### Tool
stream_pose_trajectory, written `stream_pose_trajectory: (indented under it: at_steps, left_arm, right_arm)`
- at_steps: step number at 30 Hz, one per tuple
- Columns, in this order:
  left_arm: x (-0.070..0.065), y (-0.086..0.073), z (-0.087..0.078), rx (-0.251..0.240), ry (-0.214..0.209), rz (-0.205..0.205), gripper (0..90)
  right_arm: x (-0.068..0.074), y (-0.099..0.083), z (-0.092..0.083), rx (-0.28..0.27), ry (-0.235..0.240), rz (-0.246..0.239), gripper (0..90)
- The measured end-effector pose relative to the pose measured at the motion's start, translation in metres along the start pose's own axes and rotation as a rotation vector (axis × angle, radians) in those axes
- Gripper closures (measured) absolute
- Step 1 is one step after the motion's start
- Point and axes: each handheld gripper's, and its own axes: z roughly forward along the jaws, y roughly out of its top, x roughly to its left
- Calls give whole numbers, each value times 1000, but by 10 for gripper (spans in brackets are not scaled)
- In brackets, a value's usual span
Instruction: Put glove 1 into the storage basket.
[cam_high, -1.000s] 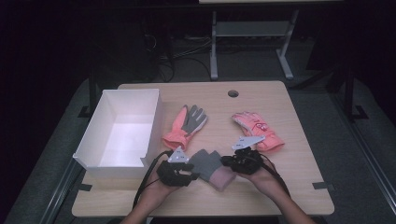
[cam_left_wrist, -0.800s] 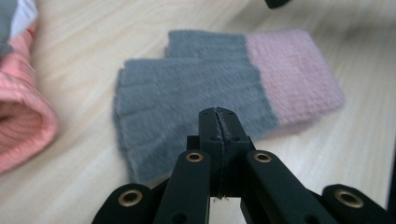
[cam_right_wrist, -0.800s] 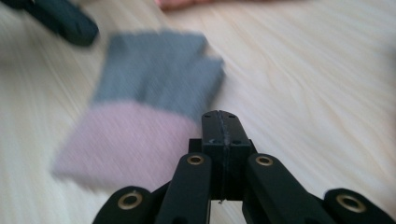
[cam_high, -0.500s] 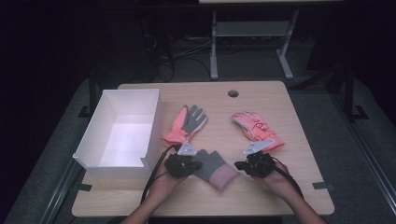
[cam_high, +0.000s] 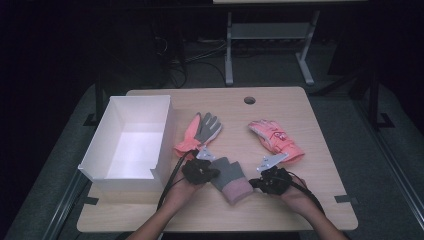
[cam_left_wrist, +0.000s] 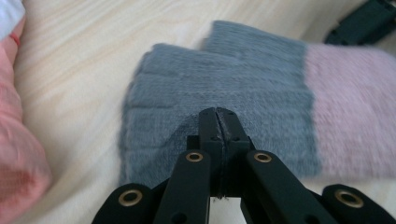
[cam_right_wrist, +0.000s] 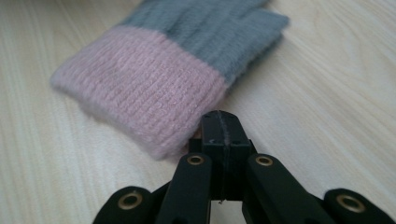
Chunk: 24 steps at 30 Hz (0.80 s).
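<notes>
Knitted glove (cam_high: 229, 175): laid flat at the table's (cam_high: 320, 200) near edge, between both grippers, grey fingers leftward, pink cuff rightward.
Left gripper (cam_left_wrist: 218, 122): jaws just closed; tips are pressed together over the grey fabric, a small fold seemingly pinched.
Right gripper (cam_right_wrist: 220, 125): jaws are closed, empty, just beside the pink cuff (cam_right_wrist: 140, 88).

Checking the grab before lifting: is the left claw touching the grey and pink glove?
Touching. In the left gripper view the left claw, jaws shut, pinches a puckered fold of the grey and pink glove.
</notes>
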Motion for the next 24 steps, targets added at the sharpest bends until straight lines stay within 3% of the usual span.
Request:
stream_pose_trajectory:
  at_steps: [7,16,20,24]
  left_arm:
    - [7,11,9,-9,-20,-28,896]
    - [14,21,17,0,-47,-26,896]
    - [15,21,17,2,-63,-30,896]
    - [16,21,16,17,-63,-7,896]
  right_arm:
    - [14,-1,-1,4,40,-10,900]
    - [32,3,9,15,109,-40,900]
    - [43,7,16,20,134,-68,900]
    - [54,14,26,21,157,-106,900]
